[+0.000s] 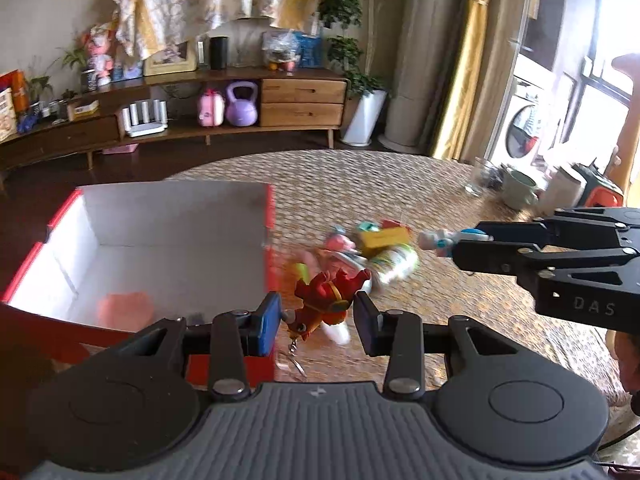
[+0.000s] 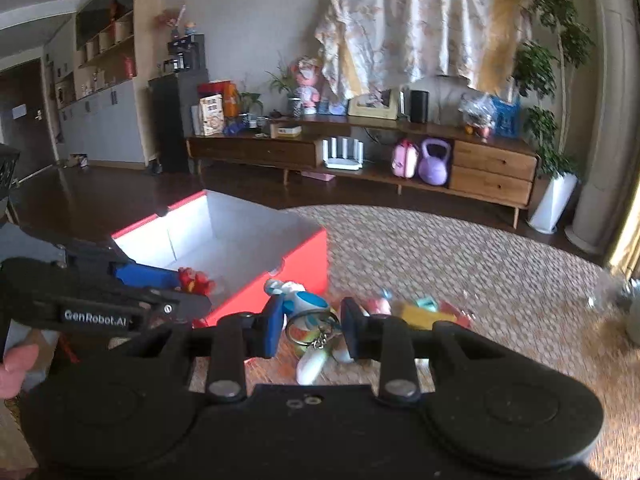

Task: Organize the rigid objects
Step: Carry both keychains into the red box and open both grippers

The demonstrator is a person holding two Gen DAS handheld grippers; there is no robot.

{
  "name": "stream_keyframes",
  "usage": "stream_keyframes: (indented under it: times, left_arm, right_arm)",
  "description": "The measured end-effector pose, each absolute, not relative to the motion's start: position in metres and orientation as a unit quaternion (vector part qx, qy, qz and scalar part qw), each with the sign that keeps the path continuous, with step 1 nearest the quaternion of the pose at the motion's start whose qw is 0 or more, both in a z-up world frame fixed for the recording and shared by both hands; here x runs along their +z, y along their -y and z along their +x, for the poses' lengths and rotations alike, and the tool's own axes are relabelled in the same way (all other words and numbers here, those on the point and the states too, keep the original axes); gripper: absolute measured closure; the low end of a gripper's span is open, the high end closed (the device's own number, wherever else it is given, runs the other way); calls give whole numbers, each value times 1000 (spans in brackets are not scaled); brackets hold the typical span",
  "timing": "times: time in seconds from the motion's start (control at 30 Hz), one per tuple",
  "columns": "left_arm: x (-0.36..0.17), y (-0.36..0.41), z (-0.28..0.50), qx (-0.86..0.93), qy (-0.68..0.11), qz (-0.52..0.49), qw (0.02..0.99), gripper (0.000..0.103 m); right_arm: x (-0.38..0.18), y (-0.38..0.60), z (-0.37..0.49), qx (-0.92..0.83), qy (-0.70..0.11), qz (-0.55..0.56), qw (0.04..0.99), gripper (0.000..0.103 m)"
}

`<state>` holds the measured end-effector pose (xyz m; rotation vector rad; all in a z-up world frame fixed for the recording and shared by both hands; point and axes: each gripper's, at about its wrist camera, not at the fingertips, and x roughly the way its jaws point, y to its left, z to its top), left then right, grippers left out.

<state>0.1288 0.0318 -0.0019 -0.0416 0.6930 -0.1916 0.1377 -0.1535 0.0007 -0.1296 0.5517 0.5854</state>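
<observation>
Sorting early: one pink item in red box (image 1: 176, 216), pile (image 1: 372, 248) still on counter (image 1: 400, 184).
Your left claw (image 1: 316, 316) grips red figure (image 1: 328, 300); right claw (image 2: 312, 320) grips blue-white keychain toy (image 2: 300, 300).

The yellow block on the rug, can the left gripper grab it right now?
Probably not yet. The left gripper is shut on the red toy figure, so its fingers are full. The yellow block lies farther out among other toys.

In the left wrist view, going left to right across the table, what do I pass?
Red box → red figure between the left gripper fingers → yellow block in the toy pile → white-and-blue figure held by the right gripper → green mug.
</observation>
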Motion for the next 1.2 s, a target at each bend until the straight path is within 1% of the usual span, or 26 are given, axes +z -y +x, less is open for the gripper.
stream_keyframes:
  times: [0.33, 0.67, 0.7, 0.73, 0.77, 1.0, 1.2]
  left_arm:
    - [14, -93, 147, -47, -335, -19, 941, 64]
    - [8, -152, 196, 12, -352, -11, 936, 64]
    - [8, -157, 199, 16, -352, -13, 936, 65]
    - [8, -161, 204, 17, -351, -14, 936, 69]
    - [8, -163, 208, 17, -351, -13, 936, 69]
    - [-19, -183, 231, 22, -384, -18, 923, 69]
    - [-44, -181, 241, 21, -408, -14, 913, 69]
  right_arm:
    - [4, 100, 168, 311, -271, -89, 907, 72]
    - [-20, 37, 202, 331, -284, -122, 892, 73]
    - [-23, 31, 206, 331, -284, -126, 891, 73]
    - [-27, 26, 209, 331, -285, -129, 890, 73]
    - [-31, 20, 214, 333, -290, -133, 888, 73]
    - [-68, -17, 240, 334, -334, -173, 864, 73]
    - [-92, -39, 250, 326, -366, -216, 845, 72]
